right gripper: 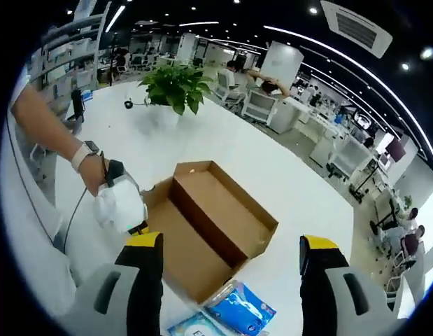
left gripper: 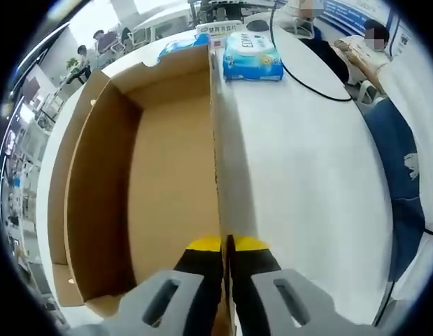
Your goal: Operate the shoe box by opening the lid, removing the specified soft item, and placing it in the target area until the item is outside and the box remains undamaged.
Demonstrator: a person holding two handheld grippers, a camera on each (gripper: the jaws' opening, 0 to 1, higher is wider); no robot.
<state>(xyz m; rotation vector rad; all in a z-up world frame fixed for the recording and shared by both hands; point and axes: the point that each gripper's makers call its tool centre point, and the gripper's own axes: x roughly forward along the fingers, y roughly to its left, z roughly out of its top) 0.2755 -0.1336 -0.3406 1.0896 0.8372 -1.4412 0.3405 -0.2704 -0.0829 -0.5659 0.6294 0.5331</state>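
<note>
The brown cardboard shoe box [left gripper: 167, 175] stands open with a bare floor and nothing inside. My left gripper [left gripper: 225, 242] is shut on the top edge of its long right-hand wall. In the right gripper view the same box [right gripper: 223, 210] sits mid-table, and a person's hand holds the left gripper [right gripper: 122, 204] at the box's left corner. My right gripper [right gripper: 232, 243] hovers above the box, jaws wide open and holding nothing. A blue-and-white soft pack [left gripper: 252, 56] lies on the table past the box's far end; it appears again as the blue pack [right gripper: 238, 308] near the jaws.
The white table [left gripper: 307, 175] stretches to the right of the box. A black cable [left gripper: 307, 80] crosses it near a seated person [left gripper: 398, 140]. A second blue pack [right gripper: 195, 325] lies beside the first. A potted plant [right gripper: 175, 84] stands at the table's far side.
</note>
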